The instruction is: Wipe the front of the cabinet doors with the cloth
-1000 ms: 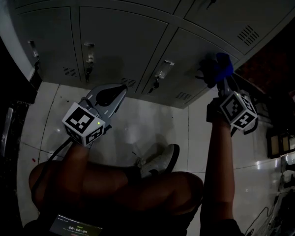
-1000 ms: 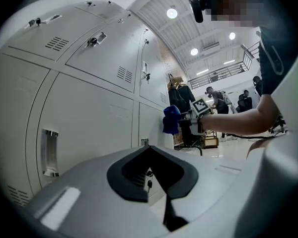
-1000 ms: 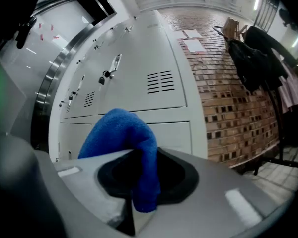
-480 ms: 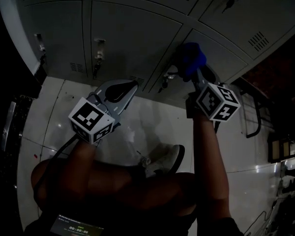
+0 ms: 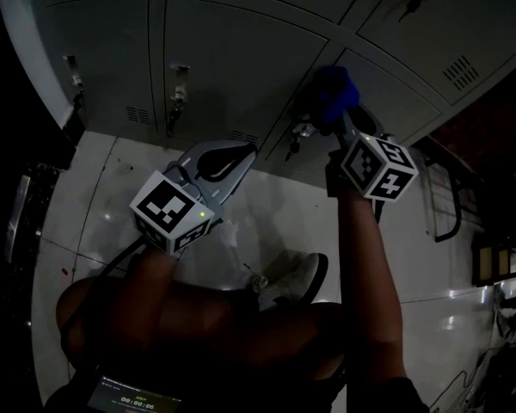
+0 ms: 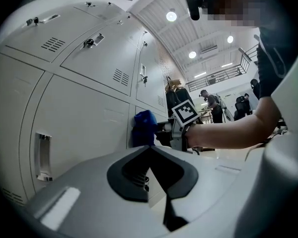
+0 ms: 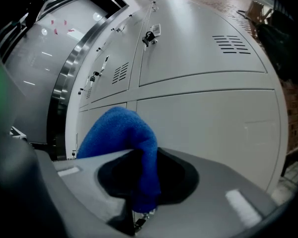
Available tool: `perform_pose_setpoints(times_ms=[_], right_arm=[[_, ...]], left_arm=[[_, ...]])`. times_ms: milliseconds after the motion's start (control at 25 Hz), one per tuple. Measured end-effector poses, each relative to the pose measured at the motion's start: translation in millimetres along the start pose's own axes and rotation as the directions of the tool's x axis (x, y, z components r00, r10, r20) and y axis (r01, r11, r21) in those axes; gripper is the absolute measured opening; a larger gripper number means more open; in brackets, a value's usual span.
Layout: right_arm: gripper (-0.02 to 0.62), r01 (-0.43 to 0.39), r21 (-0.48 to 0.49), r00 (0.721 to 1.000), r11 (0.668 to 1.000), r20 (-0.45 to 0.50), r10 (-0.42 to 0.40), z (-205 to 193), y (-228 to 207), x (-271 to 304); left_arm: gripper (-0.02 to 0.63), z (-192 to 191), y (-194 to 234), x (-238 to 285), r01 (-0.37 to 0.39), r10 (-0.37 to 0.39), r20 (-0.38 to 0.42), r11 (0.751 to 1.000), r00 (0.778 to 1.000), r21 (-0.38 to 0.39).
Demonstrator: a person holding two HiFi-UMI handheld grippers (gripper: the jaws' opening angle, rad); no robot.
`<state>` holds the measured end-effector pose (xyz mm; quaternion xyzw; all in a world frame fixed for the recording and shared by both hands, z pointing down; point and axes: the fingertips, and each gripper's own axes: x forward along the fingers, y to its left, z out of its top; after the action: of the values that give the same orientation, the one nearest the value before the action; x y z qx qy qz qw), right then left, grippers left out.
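Observation:
A blue cloth [image 5: 334, 95] is pinched in my right gripper [image 5: 340, 119], which is shut on it and holds it against a grey cabinet door [image 5: 374, 89] in the bottom row. In the right gripper view the cloth [image 7: 126, 143] bulges out of the jaws in front of the door [image 7: 208, 128]. My left gripper [image 5: 232, 157] hangs shut and empty below the cabinet doors, over the floor. From the left gripper view I see the cloth [image 6: 144, 128] pressed to the cabinet front [image 6: 84, 118] ahead.
Grey locker doors [image 5: 224, 50] with latches [image 5: 179, 93] and vent slots fill the top. A white tiled floor [image 5: 267, 213] lies below, with the person's shoe [image 5: 288, 282] and legs on it. A dark railing [image 5: 447, 196] stands at the right.
My right gripper has carried the cloth leftward along the bottom doors, most of it in the first half second. The left gripper has drifted slightly right.

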<state>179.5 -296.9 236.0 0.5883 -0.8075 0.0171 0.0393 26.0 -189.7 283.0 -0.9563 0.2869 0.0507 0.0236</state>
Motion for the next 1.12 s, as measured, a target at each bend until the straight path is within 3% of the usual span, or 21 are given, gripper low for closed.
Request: perform_pose_setpoints(times_ms=[480,1120], right_arm=[[0.069,0.069,0.001,0.998,0.998,-0.009,-0.069,-7.5,-40.9,-21.2],[0.069,0.241,0.05,0.971,0.969,-0.008,-0.241,-13.8,-135.9,-73.0]], left_arm=[[0.006,-2.3,-36.6,16.9,0.092,-0.092,-0.014,0.996,0.996,0.009],[0.006,-9.1,-34.0,17.9,0.088,-0.088,-0.025,0.996,0.996,0.01]])
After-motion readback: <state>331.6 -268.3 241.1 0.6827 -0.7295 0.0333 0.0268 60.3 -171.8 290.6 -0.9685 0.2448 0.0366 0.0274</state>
